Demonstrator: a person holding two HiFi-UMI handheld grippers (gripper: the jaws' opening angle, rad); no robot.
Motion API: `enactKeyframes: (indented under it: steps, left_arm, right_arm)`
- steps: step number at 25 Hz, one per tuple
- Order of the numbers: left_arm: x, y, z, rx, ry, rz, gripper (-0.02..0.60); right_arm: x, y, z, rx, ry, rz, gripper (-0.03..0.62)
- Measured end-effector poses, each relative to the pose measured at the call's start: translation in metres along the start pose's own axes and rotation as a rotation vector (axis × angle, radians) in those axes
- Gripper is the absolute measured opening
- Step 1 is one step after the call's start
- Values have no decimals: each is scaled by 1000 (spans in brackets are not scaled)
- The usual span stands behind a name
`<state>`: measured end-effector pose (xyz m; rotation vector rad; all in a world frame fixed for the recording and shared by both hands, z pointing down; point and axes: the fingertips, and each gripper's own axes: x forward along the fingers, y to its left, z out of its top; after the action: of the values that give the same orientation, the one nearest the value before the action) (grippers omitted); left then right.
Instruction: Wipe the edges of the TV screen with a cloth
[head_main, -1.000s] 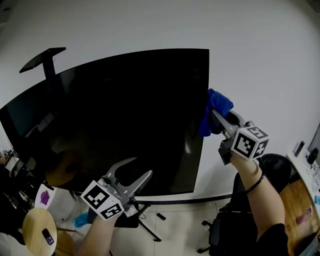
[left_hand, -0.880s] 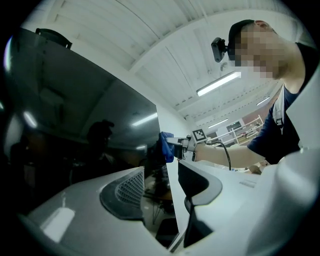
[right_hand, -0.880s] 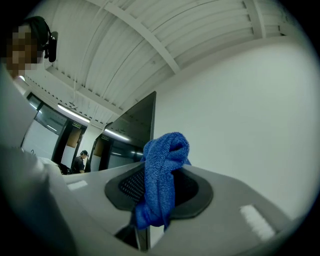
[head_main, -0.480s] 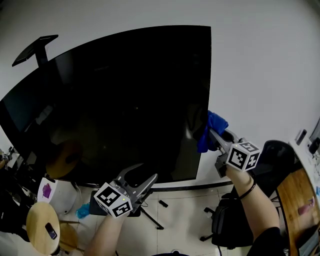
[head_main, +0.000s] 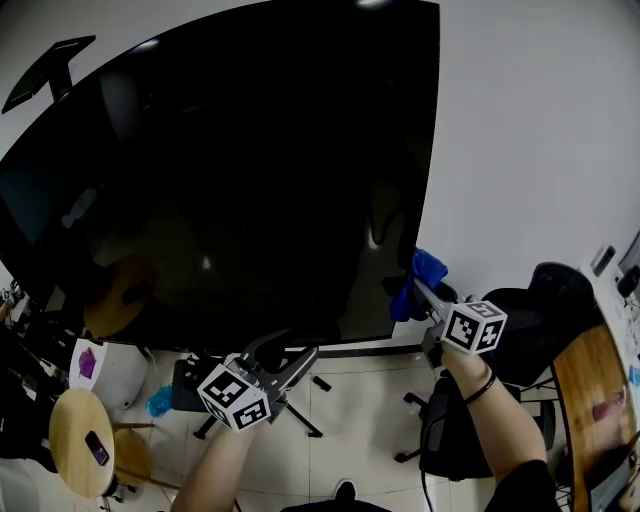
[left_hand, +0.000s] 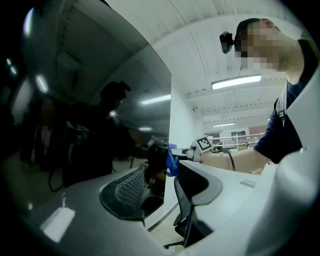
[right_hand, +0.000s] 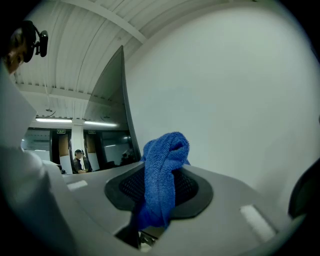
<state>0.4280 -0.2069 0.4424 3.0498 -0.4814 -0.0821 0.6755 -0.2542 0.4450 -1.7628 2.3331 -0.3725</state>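
White wall (head_main: 530, 130) fills the space behind a large dark TV screen (head_main: 230, 170), which stands over a pale tiled floor (head_main: 350, 440).

The right gripper (head_main: 420, 288) is clenched hard on a blue cloth (right_hand: 162, 170). In the right gripper view the fabric bunches up out of the closed jaws and hangs down between the pads. The wad sits at the screen's right-hand edge (head_main: 410, 230), low down and a little above the bottom corner. It overlaps that border in the head view and looks pressed to it in the left gripper view, though real contact is hard to confirm.

The left gripper (head_main: 283, 350) hovers below the bottom border with its jaws apart. Nothing is between them (only the screen's lower corner and the far cloth show through the gap). It is well apart from the cloth.

The coming move turns on where this edge leads. It runs up and down, with most of its length above the jaws and only a short stretch below them before the corner. From there the bottom edge (head_main: 250, 345) runs off to the person's left. The right hand is the nearer one, and the only one carrying fabric, so it probably follows the border down to the corner and then turns along the base. A black office chair (head_main: 545, 295) stands close beside that forearm.
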Motion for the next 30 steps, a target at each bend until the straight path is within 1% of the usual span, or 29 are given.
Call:
enactKeyframes:
  steps: [7, 14, 18, 22, 30]
  left_arm:
    - [2, -4, -44, -55, 45, 2, 195]
    - [-4, -6, -86, -100, 118, 15, 195]
    - [-4, -6, -100, -120, 138, 20, 195]
    - [-5, -4, -109, -132, 150, 26, 195]
    - [-11, 2, -118, -140, 169, 55, 195]
  right_arm:
    - [-2, -28, -78, 67, 86, -51, 124]
    - [0, -55, -158, 133, 190, -111, 124]
    - [-1, -68, -196, 163, 249, -136, 124]
    - [-1, -77, -223, 187, 288, -150, 124]
    - [-7, -75, -272, 217, 389, -151, 126]
